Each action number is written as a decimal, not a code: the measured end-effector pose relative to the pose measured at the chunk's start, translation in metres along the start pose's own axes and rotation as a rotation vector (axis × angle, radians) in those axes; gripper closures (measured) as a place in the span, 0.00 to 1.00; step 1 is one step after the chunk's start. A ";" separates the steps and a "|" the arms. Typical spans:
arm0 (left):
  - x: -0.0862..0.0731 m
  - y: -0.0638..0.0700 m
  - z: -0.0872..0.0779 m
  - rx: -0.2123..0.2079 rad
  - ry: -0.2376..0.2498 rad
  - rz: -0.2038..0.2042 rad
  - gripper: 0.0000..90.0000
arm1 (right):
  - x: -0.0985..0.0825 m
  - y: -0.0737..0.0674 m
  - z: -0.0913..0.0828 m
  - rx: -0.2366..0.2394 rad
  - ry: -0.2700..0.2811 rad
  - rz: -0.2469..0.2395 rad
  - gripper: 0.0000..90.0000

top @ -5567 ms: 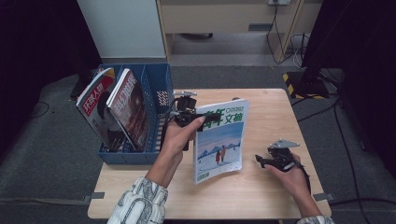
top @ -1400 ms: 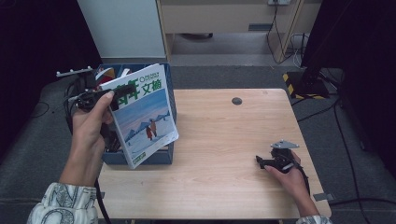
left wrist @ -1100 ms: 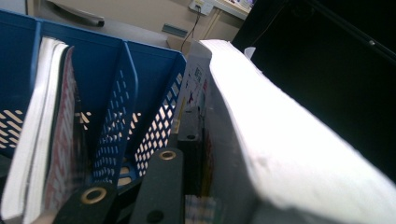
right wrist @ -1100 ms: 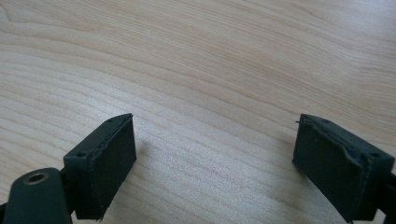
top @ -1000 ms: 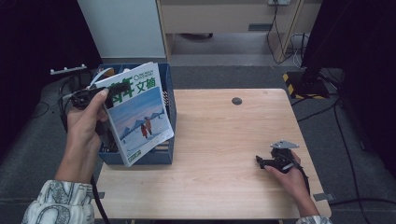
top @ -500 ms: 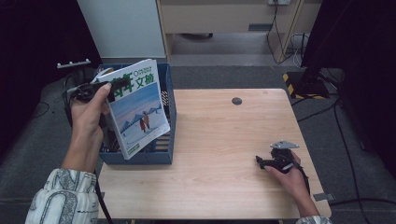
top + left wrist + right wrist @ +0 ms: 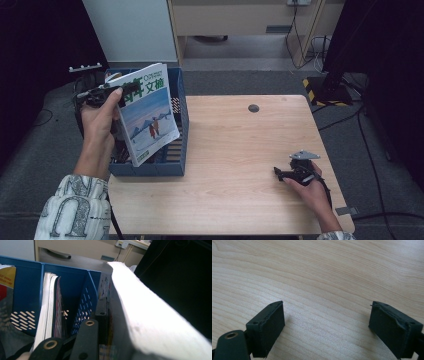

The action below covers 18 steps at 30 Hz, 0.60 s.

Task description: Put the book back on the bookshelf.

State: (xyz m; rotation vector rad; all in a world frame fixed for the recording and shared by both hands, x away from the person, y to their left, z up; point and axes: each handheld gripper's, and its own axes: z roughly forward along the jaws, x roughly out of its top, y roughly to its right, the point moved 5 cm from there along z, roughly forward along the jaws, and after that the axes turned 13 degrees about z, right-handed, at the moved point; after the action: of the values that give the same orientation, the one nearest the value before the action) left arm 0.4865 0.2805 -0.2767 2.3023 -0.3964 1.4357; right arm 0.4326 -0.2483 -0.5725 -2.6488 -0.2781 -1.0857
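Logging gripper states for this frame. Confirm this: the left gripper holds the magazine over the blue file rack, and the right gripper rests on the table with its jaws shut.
One detail is wrong: the right gripper rests on the table with its jaws open, wide apart over bare wood, as the right gripper view shows. The rest stands: the left gripper holds the magazine over the blue file rack.

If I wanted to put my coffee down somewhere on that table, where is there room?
Most of the wooden table is bare: between the blue file rack and the right gripper. The rack's corner is crowded, with the left gripper holding a magazine over it.
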 end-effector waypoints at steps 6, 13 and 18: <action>-0.002 0.002 0.011 0.030 -0.003 -0.001 0.80 | 0.000 0.000 0.000 0.000 0.000 -0.001 0.15; -0.005 0.005 0.022 0.054 0.000 -0.008 0.80 | 0.000 0.000 0.000 0.001 0.000 0.000 0.15; -0.005 0.009 0.025 0.048 0.005 -0.002 0.80 | 0.000 0.000 0.000 0.001 0.000 -0.001 0.15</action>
State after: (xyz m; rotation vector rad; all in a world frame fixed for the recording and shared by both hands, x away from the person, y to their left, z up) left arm 0.5002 0.2611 -0.2894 2.3354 -0.3620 1.4655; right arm 0.4327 -0.2483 -0.5725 -2.6483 -0.2801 -1.0854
